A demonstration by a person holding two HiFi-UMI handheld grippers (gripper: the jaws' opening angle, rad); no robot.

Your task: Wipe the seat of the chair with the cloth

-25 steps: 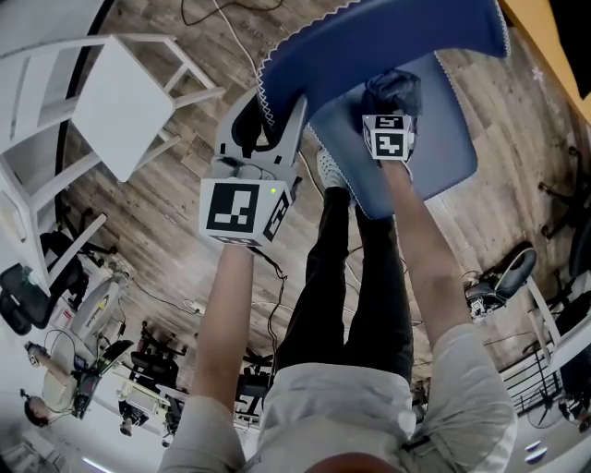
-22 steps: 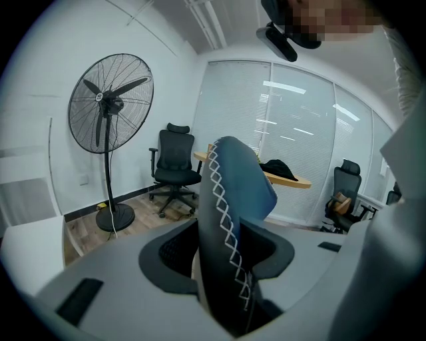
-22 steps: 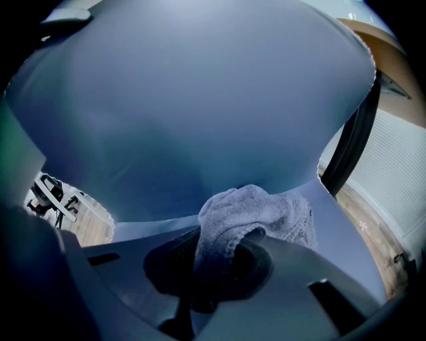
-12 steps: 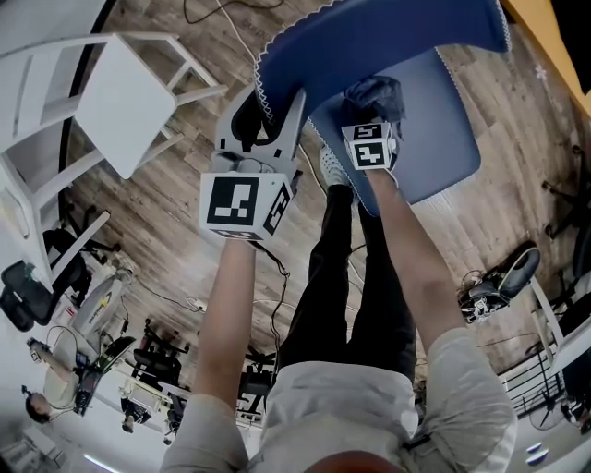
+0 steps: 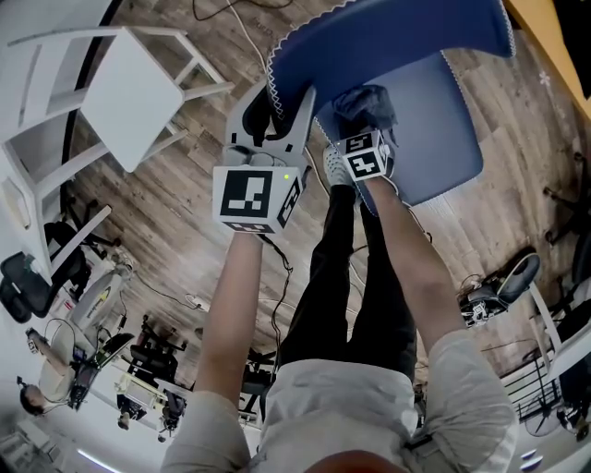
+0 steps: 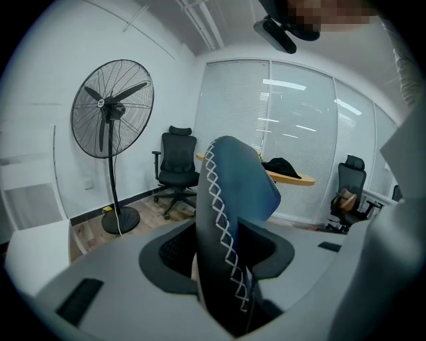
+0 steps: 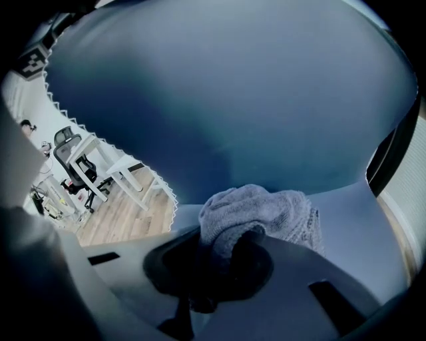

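The blue chair has a light blue seat and a darker backrest with white stitching along its edge. My left gripper is shut on the backrest's edge, which stands between its jaws. My right gripper is shut on a bunched grey cloth that rests on the near left part of the seat. In the right gripper view the cloth bulges out of the jaws against the seat, below the backrest.
A white wooden chair stands to the left on the wood floor. Cables run across the floor. My legs and a shoe are close under the seat's near edge. A standing fan and black office chairs are farther off.
My right gripper has slid the cloth leftward and nearer across the seat. The left gripper has kept its hold on the backrest edge.
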